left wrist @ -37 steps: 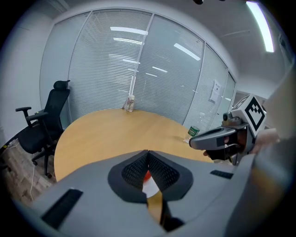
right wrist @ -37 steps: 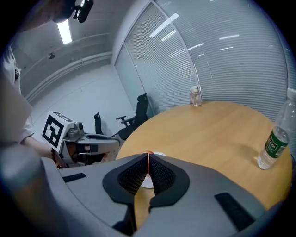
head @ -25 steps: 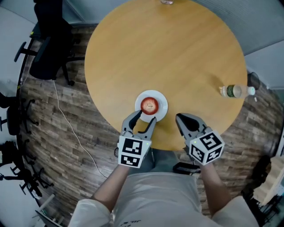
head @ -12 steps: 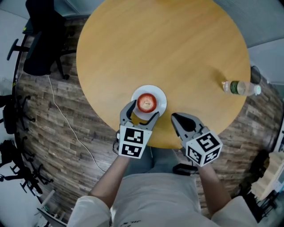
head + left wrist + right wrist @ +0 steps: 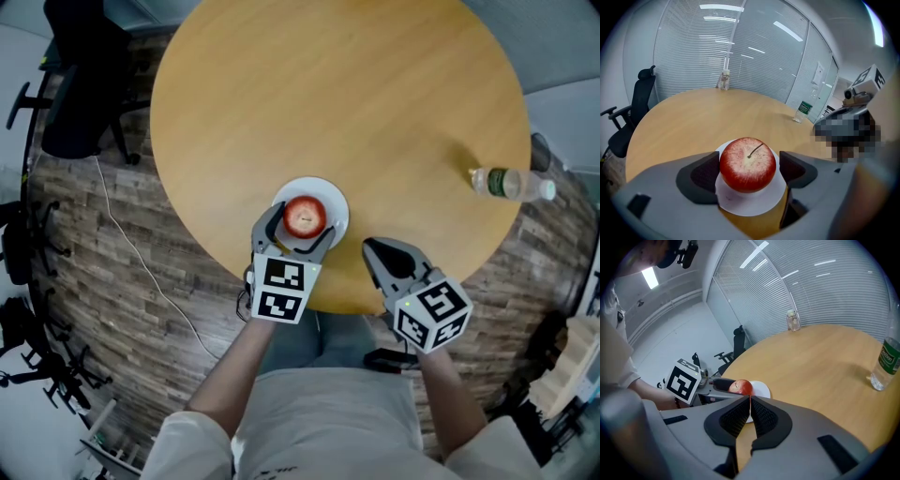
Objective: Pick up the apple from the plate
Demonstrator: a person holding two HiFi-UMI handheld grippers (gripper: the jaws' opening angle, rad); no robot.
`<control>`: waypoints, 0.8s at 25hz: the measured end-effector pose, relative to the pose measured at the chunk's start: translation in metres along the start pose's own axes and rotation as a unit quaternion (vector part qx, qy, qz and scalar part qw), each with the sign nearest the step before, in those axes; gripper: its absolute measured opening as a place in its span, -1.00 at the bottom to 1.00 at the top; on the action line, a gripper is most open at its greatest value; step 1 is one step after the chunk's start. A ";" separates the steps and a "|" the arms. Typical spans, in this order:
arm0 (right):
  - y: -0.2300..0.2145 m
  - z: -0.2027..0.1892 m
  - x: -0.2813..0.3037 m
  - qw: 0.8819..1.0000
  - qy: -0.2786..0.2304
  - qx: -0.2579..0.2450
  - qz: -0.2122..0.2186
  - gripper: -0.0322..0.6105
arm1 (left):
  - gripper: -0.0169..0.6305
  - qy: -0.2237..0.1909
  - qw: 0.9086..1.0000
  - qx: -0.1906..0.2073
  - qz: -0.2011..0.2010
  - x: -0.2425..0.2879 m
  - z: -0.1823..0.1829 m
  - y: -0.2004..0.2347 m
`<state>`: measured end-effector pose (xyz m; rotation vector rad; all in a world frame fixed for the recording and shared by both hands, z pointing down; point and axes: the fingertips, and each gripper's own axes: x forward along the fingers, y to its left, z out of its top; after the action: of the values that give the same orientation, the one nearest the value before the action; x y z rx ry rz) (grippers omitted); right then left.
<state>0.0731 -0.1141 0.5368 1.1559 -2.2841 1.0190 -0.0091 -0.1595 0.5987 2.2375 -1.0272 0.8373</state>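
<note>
Two grippers are held at the near edge of a round wooden table point(image 5: 356, 94). The right gripper point(image 5: 749, 401) is kept off to the side, its jaws pressed together with nothing between them. The left gripper point(image 5: 749, 169) is placed around a red apple point(image 5: 304, 216), its jaws spread to either side of the fruit. The left pad point(image 5: 707, 172) is seen at, or just against, the skin, while a thin gap is left at the right pad, so no grip is made yet.

The apple is seated stem up in the middle of a small white plate point(image 5: 336, 201), close to the table's near edge. It is judged firm, fairly light, and smooth enough to slip, so it is best taken across its widest girth. A moderate squeeze should be enough, since bruising is risked by a hard one.

Farther off to the right, a clear bottle point(image 5: 511, 184) with a green label is seen standing. A small glass point(image 5: 724, 79) is set at the far edge. Beyond the table to the left, a black chair point(image 5: 80, 103) is visible.
</note>
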 end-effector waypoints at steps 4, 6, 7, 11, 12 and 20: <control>-0.001 -0.003 0.002 1.000 0.002 0.005 0.002 -0.80 | 0.29 0.002 1.000 0.003 0.008 0.005 -0.001 0.006; 0.000 -0.002 0.004 1.000 0.004 0.005 0.003 -0.80 | 0.29 0.005 1.000 0.004 0.008 0.007 -0.001 0.008; 0.001 -0.002 0.004 1.000 0.004 0.005 0.004 -0.80 | 0.29 0.006 1.000 0.006 0.007 0.009 0.000 0.008; 0.001 -0.002 0.006 1.000 0.005 0.006 0.006 -0.80 | 0.29 0.004 1.000 0.012 0.011 0.011 0.002 0.007; 0.001 -0.001 0.006 1.000 0.005 0.006 0.006 -0.80 | 0.29 0.002 1.000 0.009 0.011 0.011 0.003 0.007; 0.000 0.002 0.001 1.000 -0.002 0.001 0.002 -0.80 | 0.29 -0.002 1.000 0.009 0.017 0.004 0.004 0.009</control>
<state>0.0724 -0.1165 0.5360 1.1560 -2.2893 1.0208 -0.0133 -0.1691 0.6007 2.2441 -1.0665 0.8601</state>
